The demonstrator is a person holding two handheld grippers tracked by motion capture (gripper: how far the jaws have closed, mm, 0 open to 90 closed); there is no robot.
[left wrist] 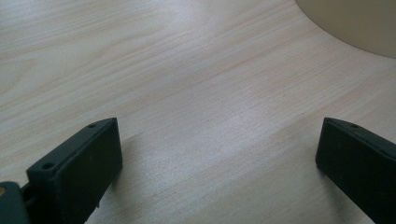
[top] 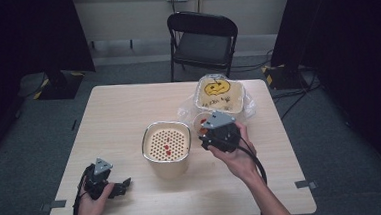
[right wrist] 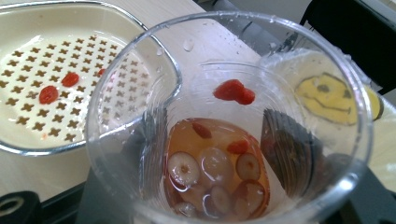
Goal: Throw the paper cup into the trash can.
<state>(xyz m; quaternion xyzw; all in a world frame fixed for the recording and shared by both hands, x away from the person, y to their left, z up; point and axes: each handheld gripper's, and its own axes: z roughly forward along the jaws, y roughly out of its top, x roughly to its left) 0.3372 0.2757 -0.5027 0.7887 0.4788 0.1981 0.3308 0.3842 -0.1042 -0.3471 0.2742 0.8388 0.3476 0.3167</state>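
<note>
Two tools are being counted: a left tool (top: 126,182) and a right tool (top: 203,132). One clear plastic cup (right wrist: 224,126) is being seen, with three red berries and about seven pale round slices inside it. One perforated strainer container (top: 166,146) is being counted, with two red berries (right wrist: 59,87) lying on its grid. One smiley-face tub (top: 220,94), one folding chair (top: 202,41) and one worktop (top: 118,112) are being counted.

Recording studio or lab, black curtains (top: 23,32), folding chair (top: 203,41), floor cables (top: 293,93)
</note>
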